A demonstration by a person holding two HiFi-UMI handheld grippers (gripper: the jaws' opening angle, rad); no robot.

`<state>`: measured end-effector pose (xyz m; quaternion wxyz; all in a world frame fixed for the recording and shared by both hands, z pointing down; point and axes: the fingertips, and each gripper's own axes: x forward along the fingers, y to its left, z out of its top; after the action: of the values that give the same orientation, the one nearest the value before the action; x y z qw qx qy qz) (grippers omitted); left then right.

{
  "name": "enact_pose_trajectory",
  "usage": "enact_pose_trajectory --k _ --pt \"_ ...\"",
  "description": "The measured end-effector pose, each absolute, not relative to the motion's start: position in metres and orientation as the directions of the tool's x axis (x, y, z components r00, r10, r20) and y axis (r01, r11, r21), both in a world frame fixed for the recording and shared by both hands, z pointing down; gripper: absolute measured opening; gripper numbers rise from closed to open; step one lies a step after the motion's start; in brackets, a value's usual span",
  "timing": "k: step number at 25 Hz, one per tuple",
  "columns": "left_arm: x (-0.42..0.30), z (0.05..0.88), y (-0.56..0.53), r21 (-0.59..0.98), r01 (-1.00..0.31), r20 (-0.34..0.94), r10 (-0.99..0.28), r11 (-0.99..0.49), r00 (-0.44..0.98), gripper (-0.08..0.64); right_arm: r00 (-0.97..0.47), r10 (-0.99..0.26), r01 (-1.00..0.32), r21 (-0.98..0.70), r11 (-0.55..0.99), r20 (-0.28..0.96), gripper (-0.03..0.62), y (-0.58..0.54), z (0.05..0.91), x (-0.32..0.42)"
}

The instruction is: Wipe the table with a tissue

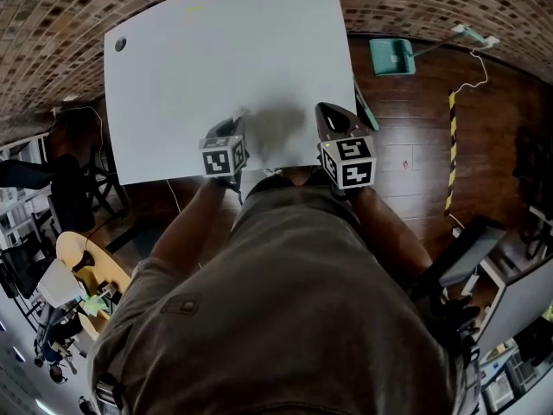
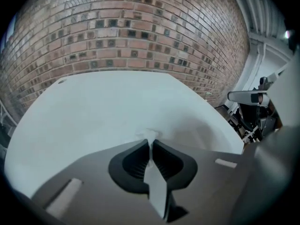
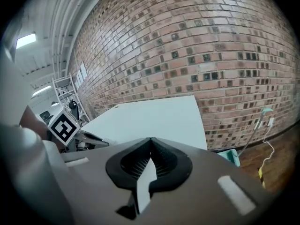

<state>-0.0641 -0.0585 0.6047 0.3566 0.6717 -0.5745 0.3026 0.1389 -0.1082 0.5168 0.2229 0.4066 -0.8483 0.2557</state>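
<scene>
The white table (image 1: 225, 50) fills the upper middle of the head view. My left gripper (image 1: 235, 121) hovers over its near edge, shut on a small white tissue (image 1: 243, 111). In the left gripper view the left gripper (image 2: 151, 143) has its jaws pressed together, and a crumpled tuft of the tissue (image 2: 149, 135) pokes out at the tips above the table (image 2: 103, 107). My right gripper (image 1: 321, 109) is over the near edge to the right, shut. In its own view the right gripper (image 3: 151, 140) holds nothing; the table (image 3: 154, 116) lies ahead.
A small dark round spot (image 1: 120, 44) marks the table's far left corner. A teal dustpan (image 1: 393, 56) and a white cable (image 1: 475, 76) lie on the wooden floor to the right, near a yellow-black striped strip (image 1: 450, 145). A brick wall (image 2: 131, 32) stands behind the table.
</scene>
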Motion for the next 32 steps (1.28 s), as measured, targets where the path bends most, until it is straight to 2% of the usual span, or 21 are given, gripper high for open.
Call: enact_pose_trajectory --k 5,24,32 --pt "-0.055 0.604 -0.06 0.145 -0.984 0.813 -0.553 -0.108 0.18 0.023 -0.565 -0.581 -0.808 -0.25 0.534 0.585 0.014 -0.108 0.514 0.141" --pt "0.057 0.608 -0.073 0.18 -0.925 0.798 -0.5 -0.334 0.336 0.023 -0.519 -0.62 -0.847 -0.254 0.468 0.589 0.014 -0.108 0.515 0.194" --pt "0.065 0.608 -0.063 0.167 -0.934 0.8 -0.51 -0.315 0.315 0.023 -0.562 -0.584 -0.813 -0.26 0.521 0.586 0.014 -0.11 0.518 0.193"
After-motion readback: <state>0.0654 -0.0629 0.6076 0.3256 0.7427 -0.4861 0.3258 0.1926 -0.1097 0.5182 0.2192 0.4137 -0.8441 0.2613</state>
